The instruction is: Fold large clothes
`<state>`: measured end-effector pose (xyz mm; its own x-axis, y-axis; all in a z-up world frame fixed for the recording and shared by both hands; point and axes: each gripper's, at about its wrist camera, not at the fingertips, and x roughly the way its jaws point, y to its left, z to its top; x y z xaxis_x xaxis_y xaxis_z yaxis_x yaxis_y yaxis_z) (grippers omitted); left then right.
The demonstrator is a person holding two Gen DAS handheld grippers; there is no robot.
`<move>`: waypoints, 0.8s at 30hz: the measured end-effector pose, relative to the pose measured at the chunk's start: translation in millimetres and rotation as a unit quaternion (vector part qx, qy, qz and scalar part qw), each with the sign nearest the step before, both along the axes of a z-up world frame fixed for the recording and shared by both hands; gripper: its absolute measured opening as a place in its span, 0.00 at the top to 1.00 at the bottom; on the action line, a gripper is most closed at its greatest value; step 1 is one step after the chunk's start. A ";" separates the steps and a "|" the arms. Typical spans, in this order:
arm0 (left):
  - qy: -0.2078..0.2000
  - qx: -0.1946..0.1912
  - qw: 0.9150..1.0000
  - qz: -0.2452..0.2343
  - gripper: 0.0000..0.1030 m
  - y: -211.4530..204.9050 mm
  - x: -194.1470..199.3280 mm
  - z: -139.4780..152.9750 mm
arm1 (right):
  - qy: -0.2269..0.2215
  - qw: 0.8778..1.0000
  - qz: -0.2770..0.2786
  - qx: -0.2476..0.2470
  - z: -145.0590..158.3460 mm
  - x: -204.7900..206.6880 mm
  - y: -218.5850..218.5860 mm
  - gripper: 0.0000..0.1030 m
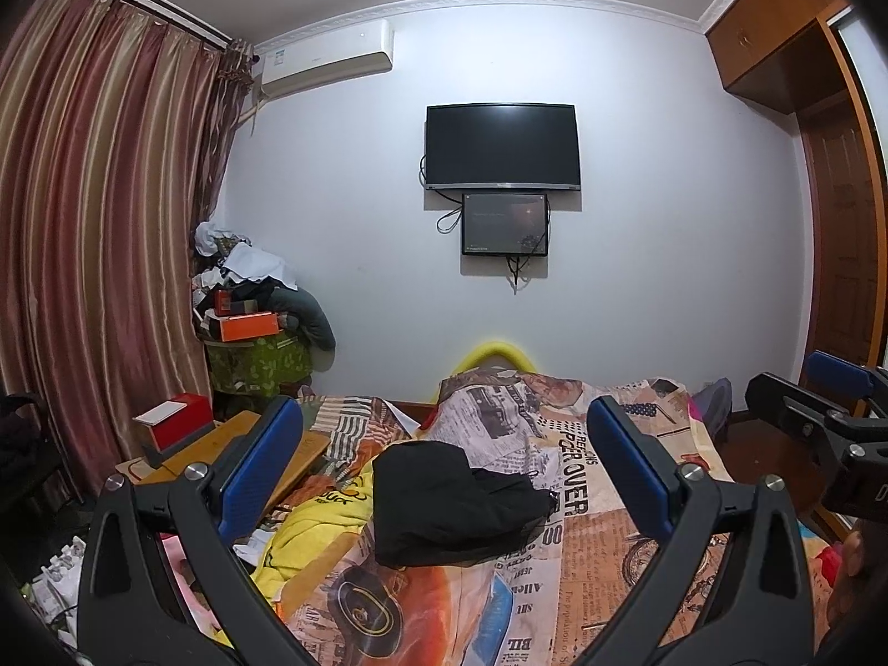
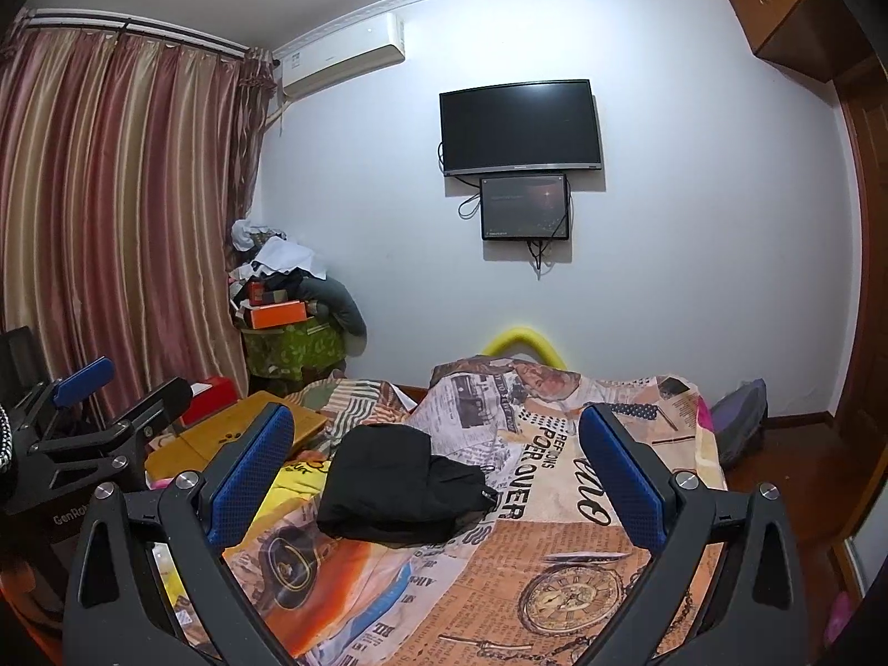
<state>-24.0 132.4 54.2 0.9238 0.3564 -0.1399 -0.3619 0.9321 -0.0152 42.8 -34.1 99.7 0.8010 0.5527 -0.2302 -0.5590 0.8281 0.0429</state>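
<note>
Left wrist view: left gripper (image 1: 444,460) jaws spread wide, nothing between them, held above the near end of the bed. Right gripper (image 2: 435,458) the same: wide apart, empty; its body shows at the left view's right edge, so the two ride side by side.

Black garment (image 1: 444,502) lies ahead and below, bunched on the printed bedspread (image 1: 588,549), touched by neither tool. Long axis runs roughly left to right, bulkier mound at left, thinner tail toward right. In the left view it sits centred between the fingers; in the right view (image 2: 402,485) it falls left of centre. Judgement: left gripper slightly nearer; both must drop forward and down.

Yellow garment (image 1: 311,533) just beside it, left.
</note>
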 end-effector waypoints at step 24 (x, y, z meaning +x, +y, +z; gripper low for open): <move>0.008 -0.031 0.999 -0.026 0.00 13.4 4.1 -2.2 | 0.001 1.000 -0.001 -0.008 -0.9 0.5 3.0 0.01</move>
<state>-19.9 145.8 52.0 0.9381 0.2990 -0.1750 -0.3146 0.9467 -0.0691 43.3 -31.1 98.8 0.8012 0.5477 -0.2409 -0.5578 0.8294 0.0306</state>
